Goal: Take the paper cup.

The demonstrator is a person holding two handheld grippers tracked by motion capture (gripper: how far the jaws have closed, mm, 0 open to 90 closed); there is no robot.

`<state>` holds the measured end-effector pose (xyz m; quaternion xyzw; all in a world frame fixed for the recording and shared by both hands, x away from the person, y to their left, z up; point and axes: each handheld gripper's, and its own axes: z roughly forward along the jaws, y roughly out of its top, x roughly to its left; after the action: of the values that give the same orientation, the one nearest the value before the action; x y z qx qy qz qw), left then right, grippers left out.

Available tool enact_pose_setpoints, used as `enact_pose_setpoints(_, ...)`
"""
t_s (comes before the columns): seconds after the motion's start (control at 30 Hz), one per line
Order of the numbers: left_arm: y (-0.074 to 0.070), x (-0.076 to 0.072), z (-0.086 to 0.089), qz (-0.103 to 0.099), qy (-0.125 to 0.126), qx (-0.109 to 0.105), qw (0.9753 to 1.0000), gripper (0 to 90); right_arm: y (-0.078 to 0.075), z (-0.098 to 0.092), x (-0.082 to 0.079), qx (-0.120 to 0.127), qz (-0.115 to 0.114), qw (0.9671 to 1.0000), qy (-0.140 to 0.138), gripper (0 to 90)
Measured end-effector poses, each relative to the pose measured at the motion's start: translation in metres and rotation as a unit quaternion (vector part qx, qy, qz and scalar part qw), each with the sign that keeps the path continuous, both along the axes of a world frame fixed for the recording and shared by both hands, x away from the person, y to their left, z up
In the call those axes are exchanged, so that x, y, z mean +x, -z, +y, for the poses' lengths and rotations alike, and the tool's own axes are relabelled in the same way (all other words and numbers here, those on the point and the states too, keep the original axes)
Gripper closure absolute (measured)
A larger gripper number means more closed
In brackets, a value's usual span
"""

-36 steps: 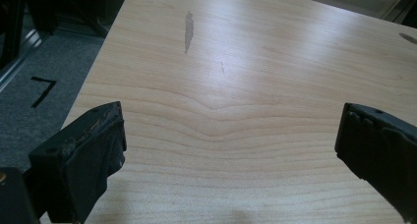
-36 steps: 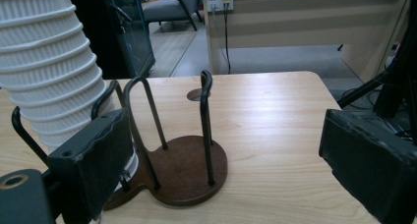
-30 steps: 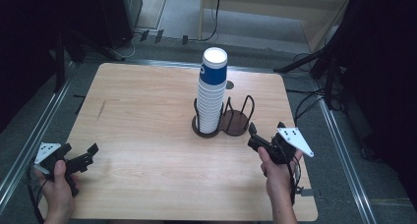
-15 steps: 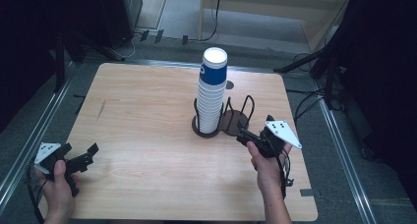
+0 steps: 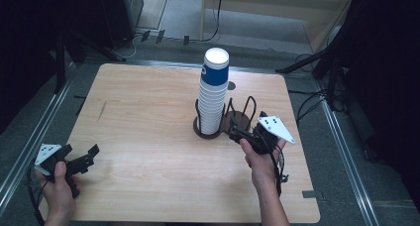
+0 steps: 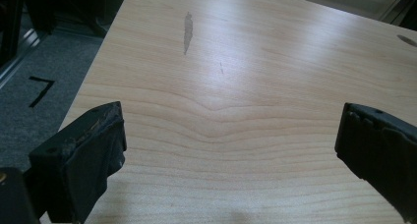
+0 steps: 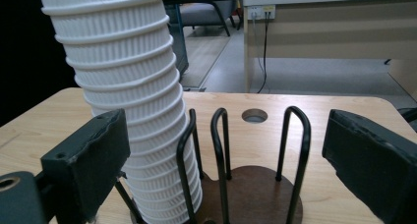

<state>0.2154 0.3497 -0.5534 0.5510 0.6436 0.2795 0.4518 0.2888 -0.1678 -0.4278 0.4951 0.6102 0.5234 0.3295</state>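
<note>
The stack of paper cups [image 5: 213,94] stands in the left bay of the dark wire holder [image 5: 241,121], right of bench [image 5: 148,107] centre. The right hand-held gripper [image 5: 236,133], jaws released, sits just beside the holder at its 5 o'clock. The left hand-held gripper [image 5: 84,156], jaws released, hangs over the bench's 8 o'clock corner, well apart.
</note>
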Motion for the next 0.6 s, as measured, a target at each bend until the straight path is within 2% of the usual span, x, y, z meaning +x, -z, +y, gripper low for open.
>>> enact_pose_setpoints(0.6, 0.000, 0.000, -0.002, -0.004, 0.000, 0.003, 1.0000, 0.0, -0.011, 0.024, 0.008, 0.006, -0.010, 0.9996, -0.024, 3.1)
